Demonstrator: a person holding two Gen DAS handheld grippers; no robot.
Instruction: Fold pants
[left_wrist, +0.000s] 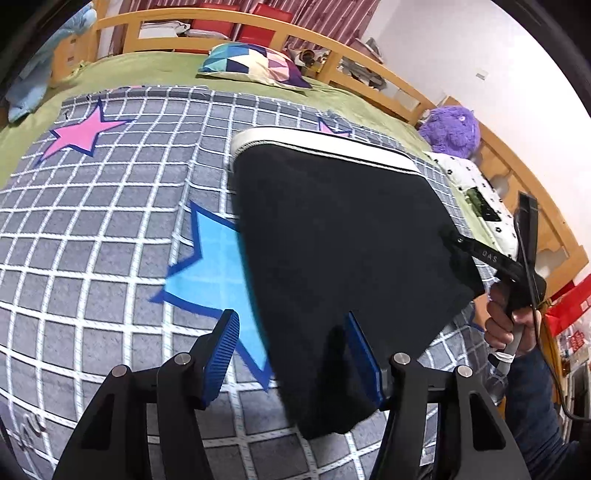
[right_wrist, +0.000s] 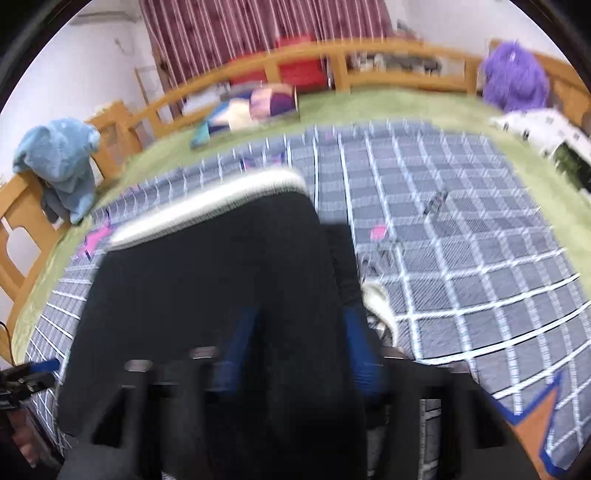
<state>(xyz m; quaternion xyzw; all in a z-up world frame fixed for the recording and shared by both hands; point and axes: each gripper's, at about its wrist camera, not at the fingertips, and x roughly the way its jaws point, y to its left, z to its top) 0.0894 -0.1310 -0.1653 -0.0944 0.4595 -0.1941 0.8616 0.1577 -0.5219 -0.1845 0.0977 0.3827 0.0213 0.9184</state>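
Note:
Black pants (left_wrist: 340, 254) with a white waistband (left_wrist: 325, 142) lie folded on the grey checked blanket (left_wrist: 110, 229). My left gripper (left_wrist: 295, 358) is open; its blue pads (left_wrist: 221, 362) straddle the near left edge of the pants, whose cloth hangs between the jaws. In the left wrist view my right gripper (left_wrist: 480, 251) reaches the pants' right corner, the tips hidden by cloth. In the blurred right wrist view the pants (right_wrist: 207, 295) fill the middle, the right gripper (right_wrist: 295, 350) has its jaws apart with black cloth between the blue pads (right_wrist: 362, 354).
The blanket has pink (left_wrist: 81, 134) and blue (left_wrist: 218, 266) stars and lies on a green sheet (left_wrist: 147, 68). A patterned pillow (left_wrist: 255, 64), a purple plush toy (left_wrist: 450, 131), a white spotted cushion (left_wrist: 476, 192) and a wooden bed rail (left_wrist: 406, 88) surround it. A blue towel (right_wrist: 59, 162) hangs at left.

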